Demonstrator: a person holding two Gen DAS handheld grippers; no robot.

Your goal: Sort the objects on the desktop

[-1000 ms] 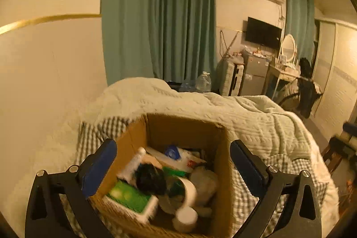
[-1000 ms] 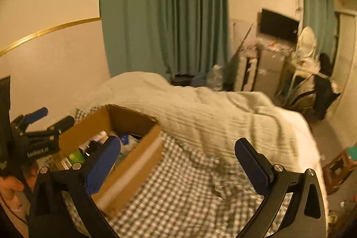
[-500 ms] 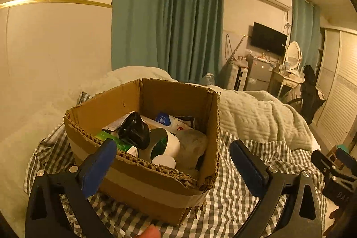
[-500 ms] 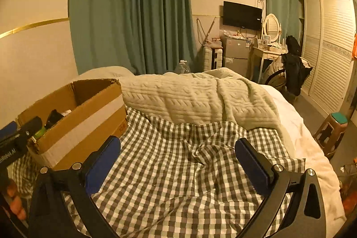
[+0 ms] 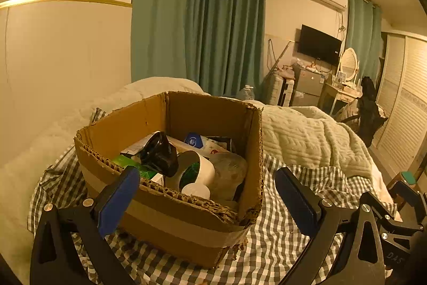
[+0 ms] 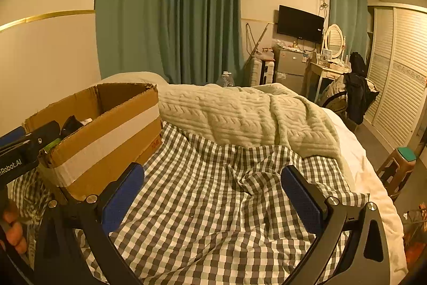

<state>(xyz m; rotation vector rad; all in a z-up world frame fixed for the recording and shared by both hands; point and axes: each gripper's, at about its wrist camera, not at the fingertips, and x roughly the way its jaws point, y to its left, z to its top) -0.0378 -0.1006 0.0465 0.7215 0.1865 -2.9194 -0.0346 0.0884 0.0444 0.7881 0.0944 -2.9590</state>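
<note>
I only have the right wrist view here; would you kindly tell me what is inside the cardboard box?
Observer: The left wrist view looks into the cardboard box; a white tape roll lies near its front wall.
Operator: Thank you. Anything dark in there?
Observer: Yes, a black object rests on top, left of the roll; I cannot tell what it is.
Operator: And is the left hand-held gripper holding anything?
Observer: No, the left hand-held gripper is open and empty, just before the box's near wall.

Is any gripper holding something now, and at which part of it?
Nothing is held. The left gripper and the right gripper are both open and empty.
</note>
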